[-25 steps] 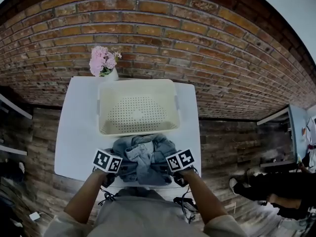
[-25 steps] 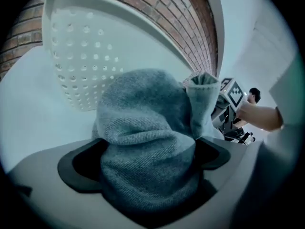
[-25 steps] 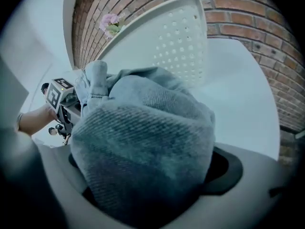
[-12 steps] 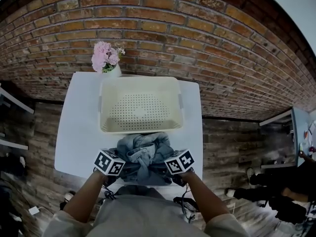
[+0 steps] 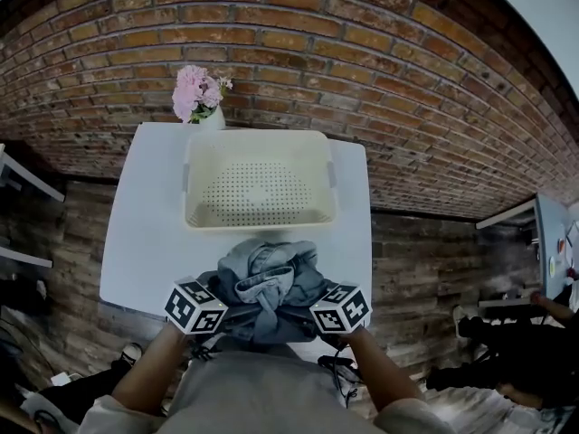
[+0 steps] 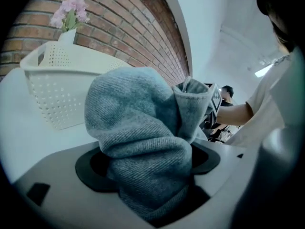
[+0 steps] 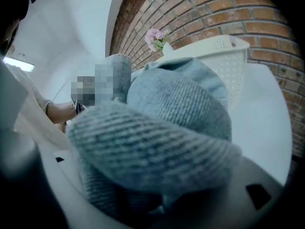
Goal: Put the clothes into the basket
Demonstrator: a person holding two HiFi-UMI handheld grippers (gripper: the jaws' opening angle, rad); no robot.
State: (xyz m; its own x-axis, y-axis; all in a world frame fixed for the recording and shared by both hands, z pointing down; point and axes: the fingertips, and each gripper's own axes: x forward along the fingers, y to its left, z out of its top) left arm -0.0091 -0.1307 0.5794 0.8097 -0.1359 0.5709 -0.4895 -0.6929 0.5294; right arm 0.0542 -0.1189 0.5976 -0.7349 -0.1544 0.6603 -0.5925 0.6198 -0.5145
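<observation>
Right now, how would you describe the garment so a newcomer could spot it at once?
On the white table before the brick wall, find the cream perforated basket. The grey-blue garment is bunched just in front of it, toward the table's near edge. It is the only soft, crumpled thing there.

Clothes [image 5: 267, 287]: grey-blue knit bundle, bunched up, at near edge of white worktop [image 5: 145, 242]. Basket [image 5: 261, 222]: cream, perforated, upright, empty, just behind bundle.
</observation>
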